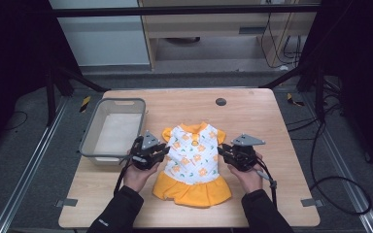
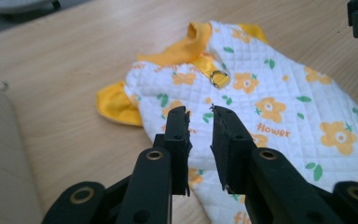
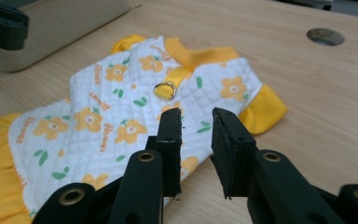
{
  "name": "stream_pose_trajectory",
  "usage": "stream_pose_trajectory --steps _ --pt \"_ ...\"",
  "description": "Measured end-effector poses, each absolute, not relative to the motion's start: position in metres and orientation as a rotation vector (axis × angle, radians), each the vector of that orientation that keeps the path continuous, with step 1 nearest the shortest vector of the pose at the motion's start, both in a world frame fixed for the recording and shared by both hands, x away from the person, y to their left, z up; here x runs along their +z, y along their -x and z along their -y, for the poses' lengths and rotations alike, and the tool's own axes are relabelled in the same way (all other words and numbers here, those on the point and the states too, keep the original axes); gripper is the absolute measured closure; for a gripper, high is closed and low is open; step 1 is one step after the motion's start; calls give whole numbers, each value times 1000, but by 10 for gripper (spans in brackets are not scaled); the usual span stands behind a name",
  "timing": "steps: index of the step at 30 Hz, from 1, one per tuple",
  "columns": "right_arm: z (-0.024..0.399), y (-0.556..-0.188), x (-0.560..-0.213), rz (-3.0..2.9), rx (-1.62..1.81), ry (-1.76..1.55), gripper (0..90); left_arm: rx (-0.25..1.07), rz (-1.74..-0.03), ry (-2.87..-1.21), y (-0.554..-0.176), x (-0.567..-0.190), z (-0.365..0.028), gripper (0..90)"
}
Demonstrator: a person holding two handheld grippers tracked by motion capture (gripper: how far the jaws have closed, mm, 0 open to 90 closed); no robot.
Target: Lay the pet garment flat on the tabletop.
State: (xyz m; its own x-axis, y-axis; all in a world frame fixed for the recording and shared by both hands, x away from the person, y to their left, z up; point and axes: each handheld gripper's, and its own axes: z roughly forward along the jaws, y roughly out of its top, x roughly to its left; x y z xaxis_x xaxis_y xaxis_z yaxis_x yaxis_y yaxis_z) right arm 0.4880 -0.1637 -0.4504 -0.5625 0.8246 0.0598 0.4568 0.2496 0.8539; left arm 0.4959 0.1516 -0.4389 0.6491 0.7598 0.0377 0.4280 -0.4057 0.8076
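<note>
Both hand-held grippers, left (image 2: 200, 114) and right (image 3: 196, 116), hover with jaws slightly parted and empty at either side of the dress (image 1: 193, 162), spread flat mid-worktop (image 1: 252, 104), seemingly poised to pinch its edges.

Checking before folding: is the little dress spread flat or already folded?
Spread flat: the dress lies open on the table, both sleeves and skirt showing.

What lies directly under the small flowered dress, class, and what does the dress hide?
The dress lies flat on the wooden table. Bare wood shows all round it; the patch of tabletop beneath the fabric is covered, so anything there cannot be seen.
</note>
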Motion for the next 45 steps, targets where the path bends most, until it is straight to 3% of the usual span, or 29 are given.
stream_pose_trajectory --steps 6,13,28,35,45 --pt "156 -491 -469 -2189 1207 -1178 785 487 -935 -2093 -509 -465 -134 805" --pt "151 -495 -486 -2256 1141 -1184 803 464 -953 -2188 -515 -491 -129 777" --pt "144 -499 -500 -2306 1044 -1160 819 440 -972 -2175 -512 -496 -136 741" --pt "145 -479 -479 -2323 1178 -1094 891 405 -915 -2212 -493 -482 -141 718" --pt "142 -465 -495 -2447 1091 -1096 900 360 -908 -2212 -475 -495 -148 706"
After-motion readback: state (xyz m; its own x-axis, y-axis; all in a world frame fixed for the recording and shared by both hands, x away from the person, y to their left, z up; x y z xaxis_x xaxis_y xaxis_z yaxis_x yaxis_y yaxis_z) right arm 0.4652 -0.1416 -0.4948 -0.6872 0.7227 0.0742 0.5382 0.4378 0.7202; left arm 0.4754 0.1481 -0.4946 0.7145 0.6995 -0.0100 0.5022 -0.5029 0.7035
